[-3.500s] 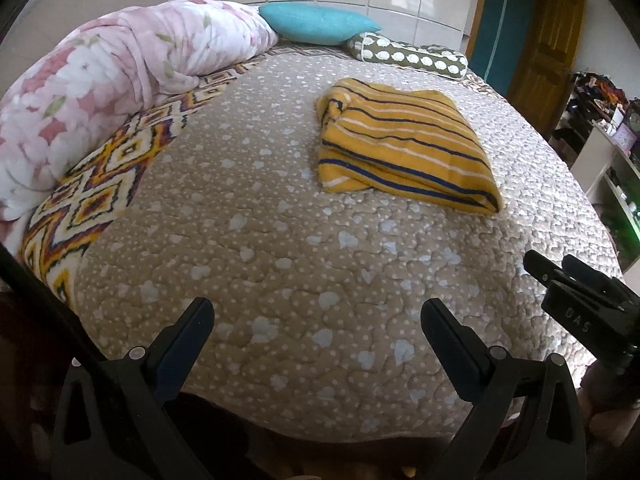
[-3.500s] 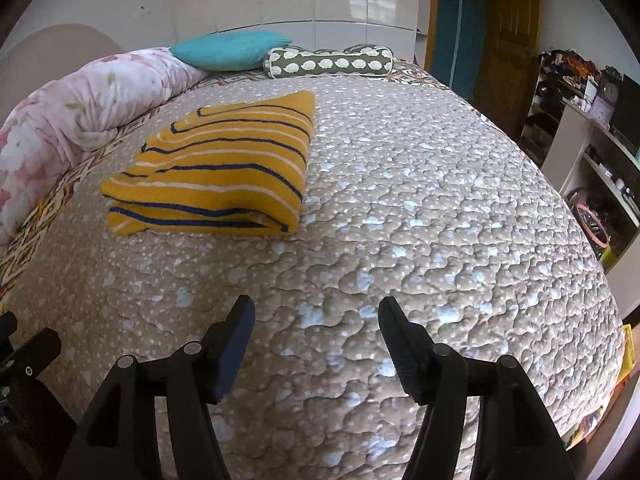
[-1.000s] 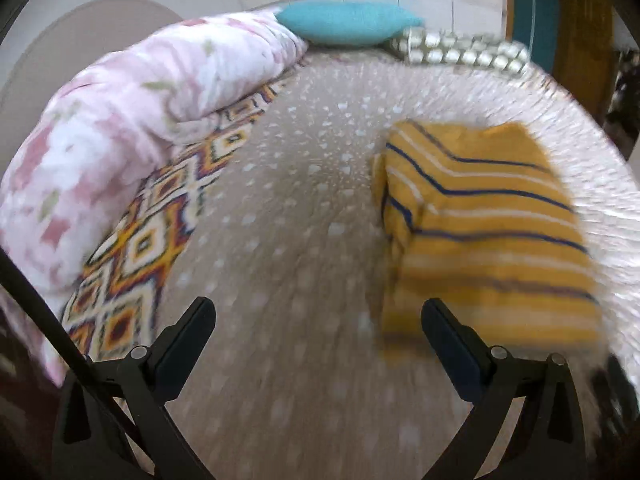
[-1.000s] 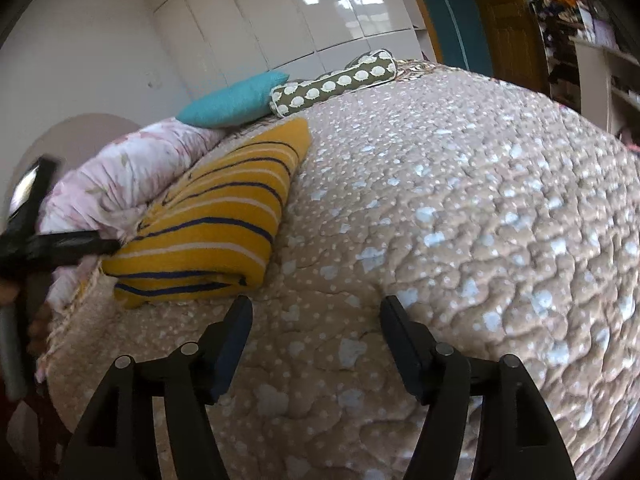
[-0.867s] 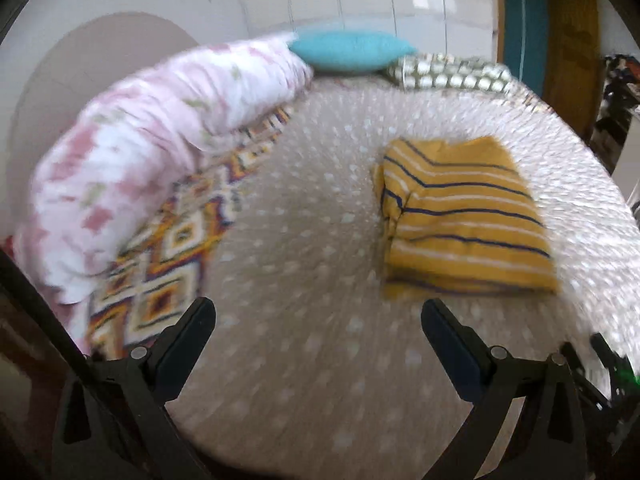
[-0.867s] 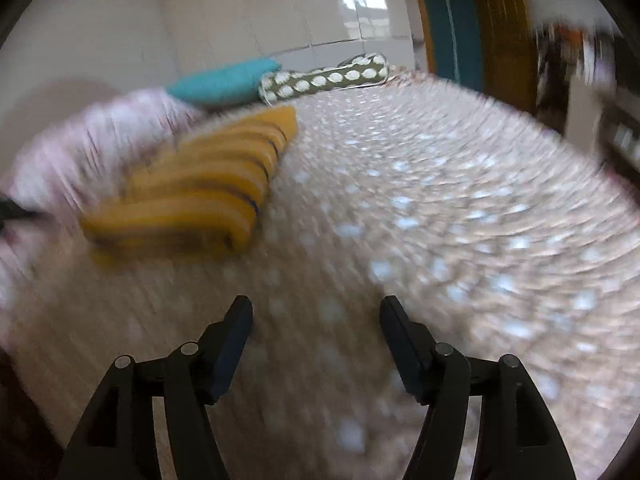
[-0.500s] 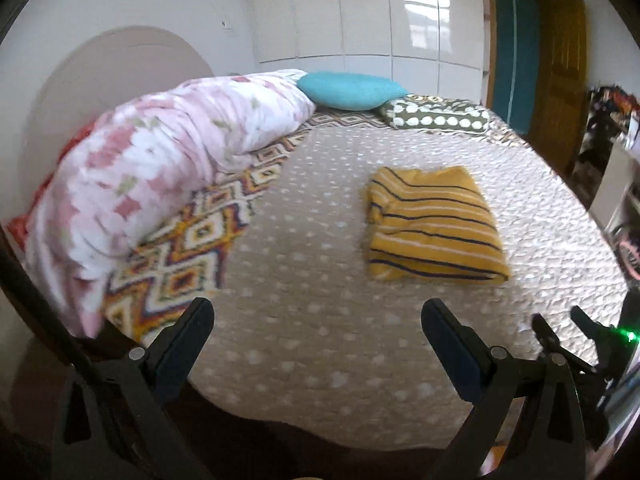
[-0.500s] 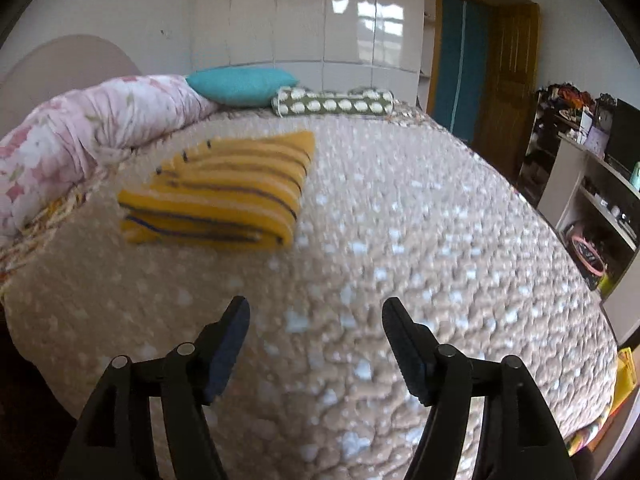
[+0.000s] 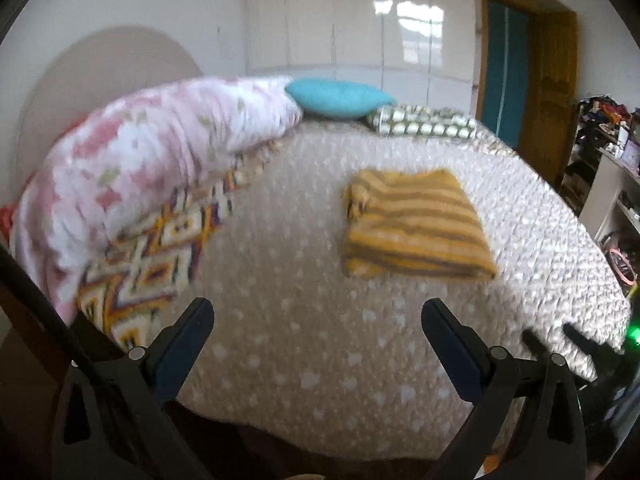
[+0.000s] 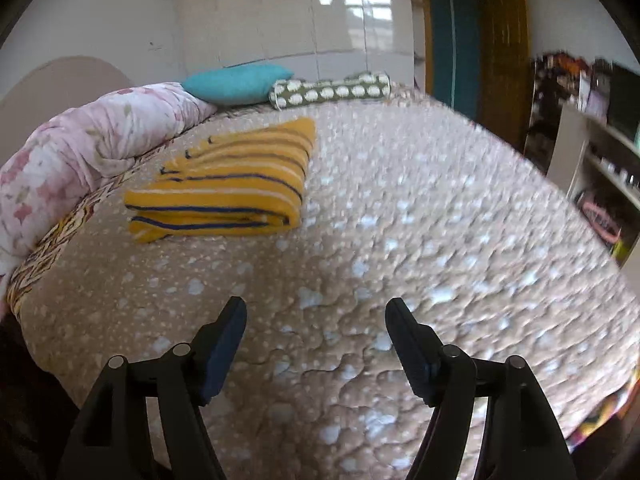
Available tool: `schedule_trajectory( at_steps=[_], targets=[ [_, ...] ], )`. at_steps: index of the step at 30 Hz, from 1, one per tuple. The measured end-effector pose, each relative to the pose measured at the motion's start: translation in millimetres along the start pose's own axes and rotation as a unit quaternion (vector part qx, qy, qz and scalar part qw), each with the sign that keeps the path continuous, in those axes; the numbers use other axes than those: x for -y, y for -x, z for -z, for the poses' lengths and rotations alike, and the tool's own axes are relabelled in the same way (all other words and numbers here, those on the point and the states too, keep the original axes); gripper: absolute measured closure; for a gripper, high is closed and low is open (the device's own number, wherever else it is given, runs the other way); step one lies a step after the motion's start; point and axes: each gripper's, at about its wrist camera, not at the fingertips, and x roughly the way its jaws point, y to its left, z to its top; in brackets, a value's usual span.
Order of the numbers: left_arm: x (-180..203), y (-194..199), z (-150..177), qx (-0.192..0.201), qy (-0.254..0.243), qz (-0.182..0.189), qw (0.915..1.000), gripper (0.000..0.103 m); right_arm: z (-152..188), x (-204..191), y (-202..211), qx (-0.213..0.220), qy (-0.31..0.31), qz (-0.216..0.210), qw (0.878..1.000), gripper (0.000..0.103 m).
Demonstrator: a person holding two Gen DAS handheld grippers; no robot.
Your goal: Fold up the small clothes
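Observation:
A yellow garment with dark blue stripes (image 9: 414,226) lies folded in a neat rectangle on the beige quilted bed (image 9: 304,320). It also shows in the right wrist view (image 10: 228,188), left of centre. My left gripper (image 9: 316,316) is open and empty, held back above the bed's near edge, well short of the garment. My right gripper (image 10: 316,316) is open and empty above the quilt (image 10: 400,260), to the right of and nearer than the garment. The right gripper's tips (image 9: 560,344) show at the lower right of the left wrist view.
A rolled pink floral duvet (image 9: 152,152) lies along the bed's left side on a zigzag blanket (image 9: 148,264). A teal pillow (image 9: 336,98) and a spotted green bolster (image 9: 424,126) lie at the head. Shelves with clutter (image 10: 600,152) stand right of the bed, by a wooden door (image 9: 552,92).
Both grippers have pulled back and up from the bed, so the folded garment looks smaller and farther. Both stay open and empty. The garment has not moved.

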Motion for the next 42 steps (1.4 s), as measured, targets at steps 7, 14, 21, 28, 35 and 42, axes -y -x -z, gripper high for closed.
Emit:
schedule_trajectory(
  at_steps=[7,14,21,28,35,42],
  targets=[
    [1.4,-16.6,30.9,-0.044,-0.004,0.004,0.999,0.0,-11.2,-21.7,24.3,0.003,0.04,0.02,0.999,0.026],
    [10.2,-17.3,36.5,-0.049,-0.018,0.012,0.9985,0.0,-9.5,-40.0,28.6,0.007,0.073,0.034,0.997,0.025],
    [19.9,-21.2,40.4,-0.063,-0.031,0.018,0.9974,0.0,-7.7,-34.1,27.2,0.008,0.065,0.037,0.997,0.024],
    [20.4,-27.2,43.4,-0.077,-0.027,0.02,0.9965,0.0,-5.4,-26.5,19.8,-0.004,0.048,0.042,0.998,0.023],
    [21.7,-32.9,48.0,-0.089,-0.027,0.022,0.9955,0.0,-1.4,-26.2,12.9,-0.014,0.048,0.04,0.998,0.022],
    [21.6,-37.7,50.0,-0.097,-0.028,0.025,0.9946,0.0,0.8,-28.9,10.1,-0.016,0.054,0.038,0.998,0.022]
  ],
)
